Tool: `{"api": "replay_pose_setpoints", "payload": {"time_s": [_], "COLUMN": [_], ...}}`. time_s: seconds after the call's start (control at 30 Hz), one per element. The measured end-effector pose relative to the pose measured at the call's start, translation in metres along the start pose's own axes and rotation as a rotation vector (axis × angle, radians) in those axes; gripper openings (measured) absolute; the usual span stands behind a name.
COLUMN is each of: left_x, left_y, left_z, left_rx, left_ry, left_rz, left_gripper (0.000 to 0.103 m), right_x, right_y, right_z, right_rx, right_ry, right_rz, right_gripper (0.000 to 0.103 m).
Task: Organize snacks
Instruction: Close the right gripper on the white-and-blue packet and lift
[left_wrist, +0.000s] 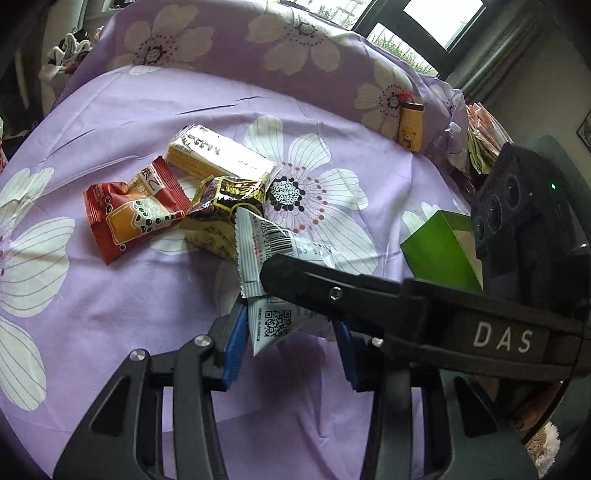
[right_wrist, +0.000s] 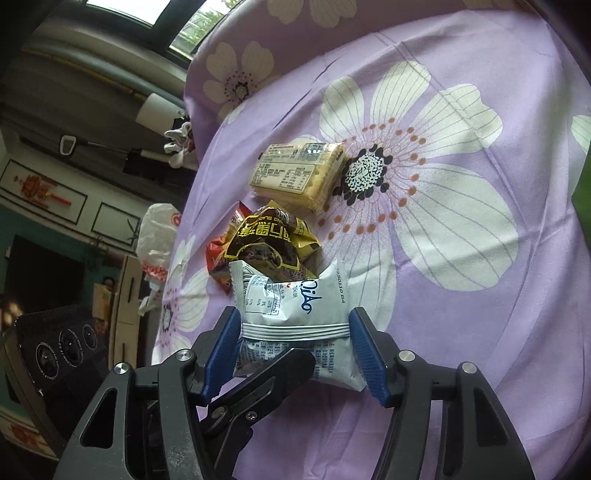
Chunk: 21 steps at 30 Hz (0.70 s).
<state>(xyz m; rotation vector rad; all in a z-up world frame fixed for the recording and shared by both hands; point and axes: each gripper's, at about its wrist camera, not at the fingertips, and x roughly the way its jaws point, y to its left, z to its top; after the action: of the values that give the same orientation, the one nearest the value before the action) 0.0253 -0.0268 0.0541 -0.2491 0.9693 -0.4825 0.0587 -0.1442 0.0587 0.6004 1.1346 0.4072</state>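
left wrist view shows a white snack packet (left_wrist: 263, 258) with blue print, a barcode and a qr code, its foil crinkled and its crimped seam running across the middle. behind it at about 11 o'clock lie a yellow-and-black packet (left_wrist: 225, 206), a red packet (left_wrist: 129, 214) and a pale cracker pack (left_wrist: 218, 155), the first three overlapping in a loose heap. all rest on a lilac flowered cloth (left_wrist: 140, 295). a green box (left_wrist: 439, 251) stands open at 3 o'clock, near the cloth's right edge. bare cloth lies wide at 8 o'clock and 12 o'clock.

the left gripper (left_wrist: 291, 336) has its blue pads at either side of the white packet's lower corner; the left pad touches the foil, the right pad's contact is hidden behind the other tool, so i cannot tell whether it pinches. the right gripper (left_wrist: 280, 273) crosses in from 3 o'clock, one black finger lying over the packet.

right wrist view: the right gripper (right_wrist: 295, 350) straddles the white snack packet (right_wrist: 291, 314), both blue pads (right_wrist: 221, 343) against its side edges, pinching it across its width. a black finger of the left gripper (right_wrist: 288, 369) pokes up at 6 o'clock under the packet. open cloth spreads toward 2 o'clock; the cloth edge falls off at 9 o'clock.
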Motion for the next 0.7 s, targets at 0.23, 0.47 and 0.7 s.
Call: {"api": "replay_pose_setpoints", "payload": {"time_s": [0.23, 0.47, 0.7], "left_x": [-0.018, -0.034, -0.034], "left_y": [-0.019, -0.043, -0.089], "left_z": [-0.004, -0.001, 0.008], "left_rx": [0.07, 0.136, 0.213], "left_ry": [-0.082, -0.166, -0.199], "left_rz": [-0.044, -0.077, -0.104], "left_gripper": [0.042, 0.042, 0.042], "right_x": [-0.033, -0.064, -0.106], "right_y": [0.016, 0.024, 0.012], "right_z": [-0.008, -0.011, -0.008], "right_rx": [-0.059, -0.103, -0.07], "right_ry": [-0.082, -0.137, -0.223], "right_rz": [-0.013, -0.033, -0.028], "right_gripper": [0.064, 0.064, 0.064]}}
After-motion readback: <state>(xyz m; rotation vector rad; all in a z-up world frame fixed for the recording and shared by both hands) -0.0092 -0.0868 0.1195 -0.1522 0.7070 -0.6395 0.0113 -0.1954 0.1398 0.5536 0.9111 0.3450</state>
